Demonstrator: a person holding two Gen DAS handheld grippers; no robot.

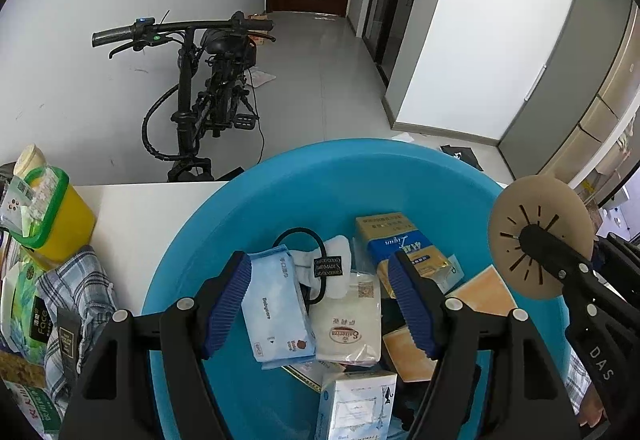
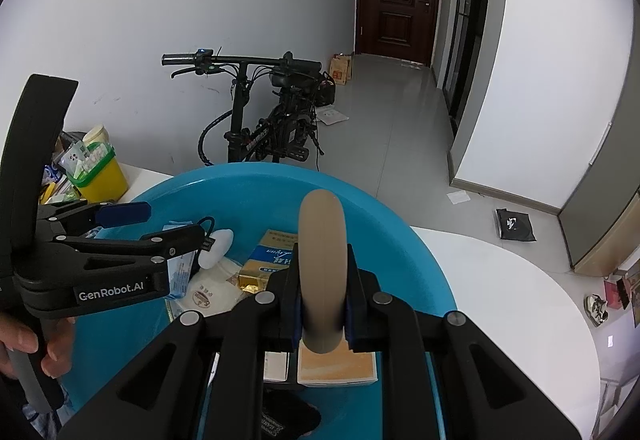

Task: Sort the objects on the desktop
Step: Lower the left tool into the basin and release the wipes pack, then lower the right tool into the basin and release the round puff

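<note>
A blue plastic basin (image 1: 320,160) on the white table holds a light-blue wipes pack (image 1: 276,312), a white snack packet (image 1: 348,324), a blue-and-gold box (image 1: 396,240), a white cloth with a black cord (image 1: 336,264) and an orange book (image 1: 484,292). My left gripper (image 1: 320,304) hangs open over these items, its blue pads clear of the wipes pack and nothing pressed between them. My right gripper (image 2: 322,320) is shut on a round tan disc (image 2: 322,260), seen edge-on above the basin (image 2: 280,176). The left wrist view shows that disc (image 1: 540,236) flat-on at the basin's right rim.
A yellow tub with a green lid (image 1: 60,216), a plaid cloth (image 1: 80,292) and green packets (image 1: 28,312) crowd the table's left end. Bare white table (image 2: 500,300) lies right of the basin. A black bicycle (image 1: 200,92) stands on the floor behind. A hand (image 2: 24,344) grips the left handle.
</note>
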